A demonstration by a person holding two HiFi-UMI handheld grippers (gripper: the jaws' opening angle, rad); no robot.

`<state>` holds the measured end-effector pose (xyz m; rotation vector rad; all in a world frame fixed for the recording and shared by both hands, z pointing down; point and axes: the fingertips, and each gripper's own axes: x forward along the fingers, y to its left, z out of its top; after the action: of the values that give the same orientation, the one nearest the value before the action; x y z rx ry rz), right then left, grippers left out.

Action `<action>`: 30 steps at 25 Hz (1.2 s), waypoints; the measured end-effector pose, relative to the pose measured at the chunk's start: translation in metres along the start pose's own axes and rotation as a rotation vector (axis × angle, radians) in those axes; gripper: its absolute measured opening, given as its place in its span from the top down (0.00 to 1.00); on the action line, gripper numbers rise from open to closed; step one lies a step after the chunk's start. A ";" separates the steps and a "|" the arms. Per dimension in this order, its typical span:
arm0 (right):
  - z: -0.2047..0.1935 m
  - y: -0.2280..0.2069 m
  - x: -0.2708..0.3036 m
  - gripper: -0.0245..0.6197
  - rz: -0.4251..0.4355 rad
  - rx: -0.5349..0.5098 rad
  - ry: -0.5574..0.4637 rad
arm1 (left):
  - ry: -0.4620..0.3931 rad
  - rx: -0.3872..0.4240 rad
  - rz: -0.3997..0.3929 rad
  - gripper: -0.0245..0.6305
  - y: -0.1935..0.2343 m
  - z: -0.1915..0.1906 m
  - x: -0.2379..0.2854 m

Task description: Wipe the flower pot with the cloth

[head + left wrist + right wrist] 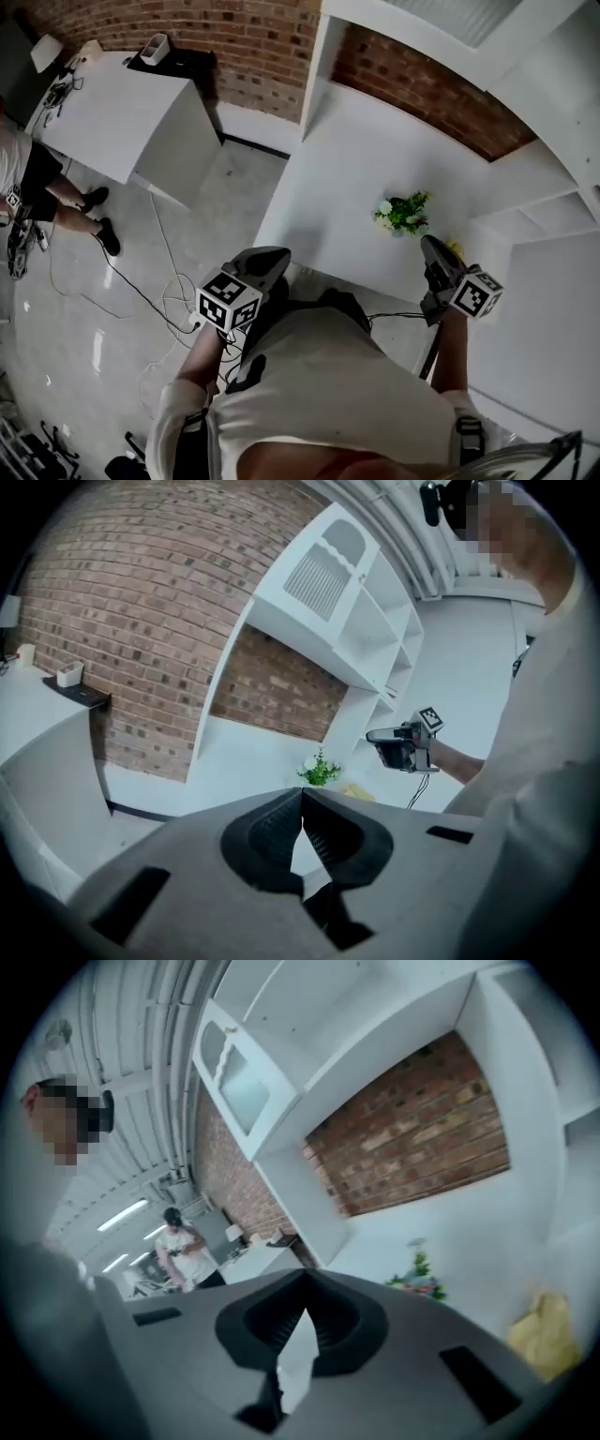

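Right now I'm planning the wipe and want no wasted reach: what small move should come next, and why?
Probably open the right gripper and reach it toward the crumpled yellow cloth, which lies on the white counter just right of the small flower pot of green leaves. Both it and the left gripper are shut on nothing, and the right one is nearer the cloth.

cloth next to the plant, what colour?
Yellow. The cloth shows best in the right gripper view.
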<state>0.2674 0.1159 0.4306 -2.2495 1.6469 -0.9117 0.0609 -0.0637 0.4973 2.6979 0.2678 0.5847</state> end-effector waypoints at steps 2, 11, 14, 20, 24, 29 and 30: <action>0.007 -0.050 -0.030 0.95 -0.142 -0.001 -0.030 | 0.012 0.030 -0.023 0.93 -0.002 0.009 0.015; -0.093 -0.295 -0.112 0.42 -0.669 0.024 0.334 | 0.041 0.058 -0.006 0.93 -0.033 0.018 0.079; -0.146 -0.353 -0.110 0.40 -0.684 0.106 0.473 | 0.069 0.048 0.037 0.93 -0.039 0.011 0.104; -0.187 -0.380 -0.109 0.74 -0.695 0.070 0.477 | 0.124 0.078 0.107 0.93 -0.053 -0.007 0.108; -0.173 -0.359 -0.072 0.81 -0.553 0.009 0.476 | 0.110 0.035 0.172 0.93 -0.053 -0.015 0.093; -0.127 -0.285 -0.013 0.82 -0.300 0.098 0.267 | 0.079 0.041 0.198 0.93 -0.054 -0.014 0.073; -0.116 -0.269 0.005 0.82 -0.256 0.107 0.231 | 0.077 0.051 0.205 0.93 -0.051 -0.011 0.066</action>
<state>0.4120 0.2287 0.6590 -2.3924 1.3720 -1.3329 0.1103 0.0037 0.5105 2.7758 0.0251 0.7508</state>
